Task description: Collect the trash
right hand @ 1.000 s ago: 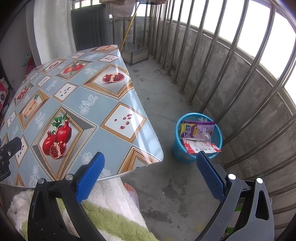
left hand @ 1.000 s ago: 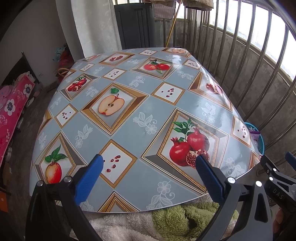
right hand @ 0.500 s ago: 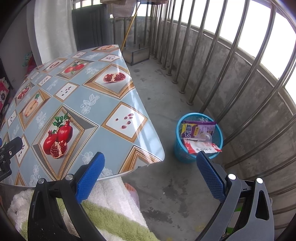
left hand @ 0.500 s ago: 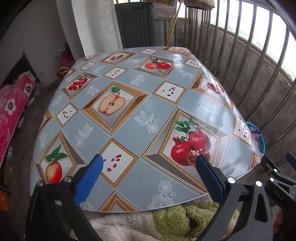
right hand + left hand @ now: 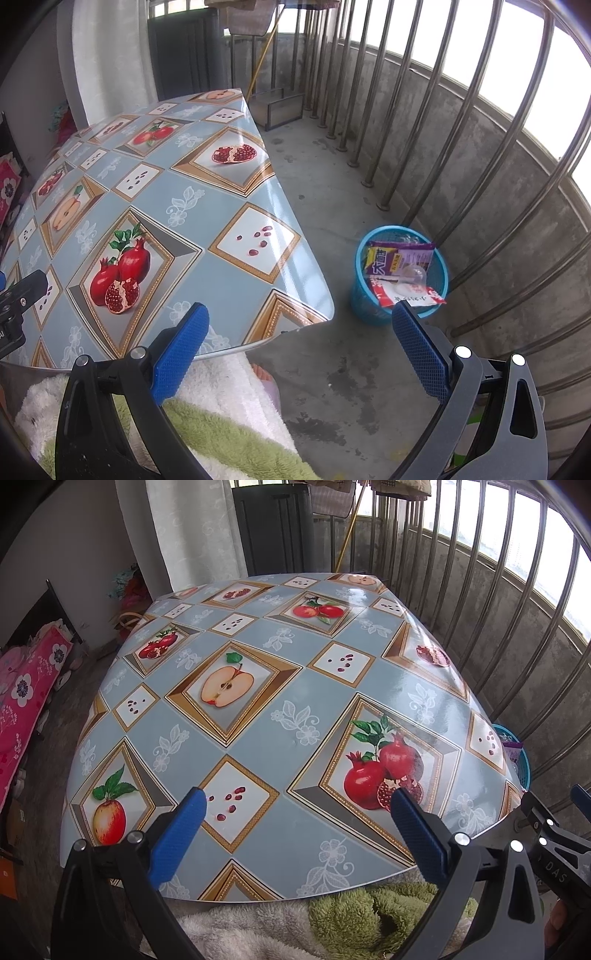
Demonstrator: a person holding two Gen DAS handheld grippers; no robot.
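A blue mesh bin [image 5: 360, 291] stands on the concrete floor right of the table, holding a purple snack packet [image 5: 399, 258], a red and white wrapper [image 5: 406, 293] and a clear plastic piece. Its rim [image 5: 523, 760] peeks past the table's right edge in the left wrist view. My right gripper [image 5: 299, 332] is open over the table's near right corner, nothing between its blue pads. My left gripper [image 5: 295, 819] is open above the table's near edge, holding nothing. The table [image 5: 258, 746] carries a fruit-print cloth with no loose items on it.
Steel bars [image 5: 461, 122] and a low concrete wall close off the right side. A dark cabinet [image 5: 273, 531] and a curtain stand behind the table. A pink flowered bed [image 5: 22, 690] is at the left. Fleece clothing [image 5: 221, 424] lies under both grippers.
Both views have shifted slightly; the table and bin sit a little higher and farther right in the right wrist view. Both grippers stay open and empty.
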